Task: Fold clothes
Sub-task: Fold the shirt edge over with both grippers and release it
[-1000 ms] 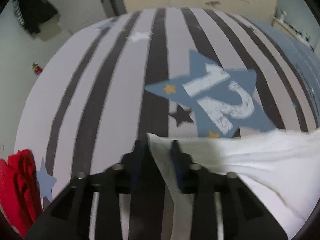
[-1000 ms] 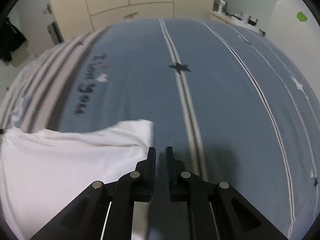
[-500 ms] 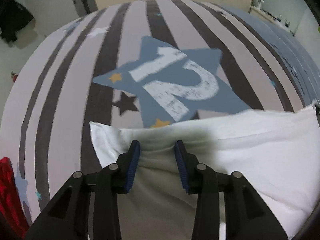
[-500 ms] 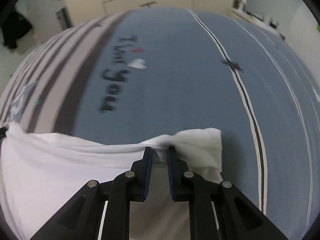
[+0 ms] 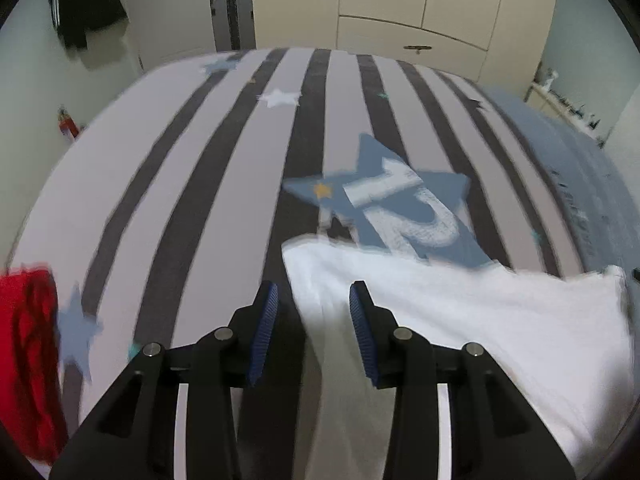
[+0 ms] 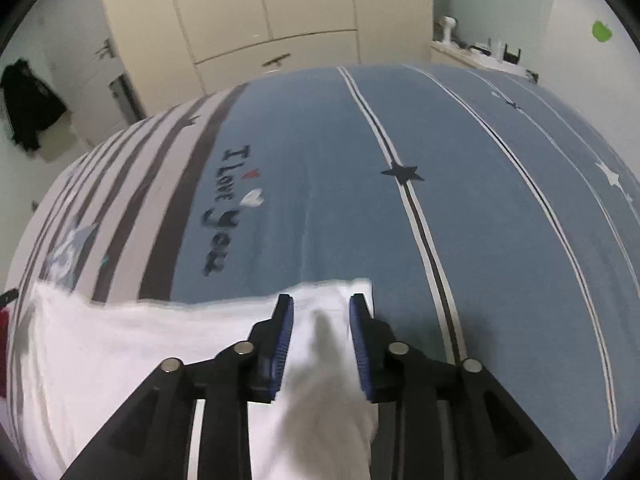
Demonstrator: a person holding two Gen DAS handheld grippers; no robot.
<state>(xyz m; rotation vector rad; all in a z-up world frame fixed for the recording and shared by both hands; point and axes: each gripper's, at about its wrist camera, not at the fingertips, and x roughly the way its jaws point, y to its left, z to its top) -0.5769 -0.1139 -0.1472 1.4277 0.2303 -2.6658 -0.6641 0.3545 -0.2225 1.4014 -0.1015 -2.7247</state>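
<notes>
Releasing the fold seems to be the step in hand. Nearest in the right wrist view, the right gripper (image 6: 321, 322) stands with its jaws apart over the right corner of the white garment (image 6: 160, 344); they have just been opening, and the cloth lies between them without the pads pressing it. Half a second ago these jaws were nearly together, pinching that corner. In the left wrist view the left gripper (image 5: 314, 312) also has its jaws apart, with the garment's left edge (image 5: 440, 320) between them, not pinched; this gap is about the same as before. The garment lies on the bed cover (image 5: 224, 184), its far edge just touching the blue star print (image 5: 404, 204). Next, I judge, both grippers must lift clear without dragging the cloth, then find new edges for the following fold. A red cloth (image 5: 32, 356) lies at the far left.
</notes>
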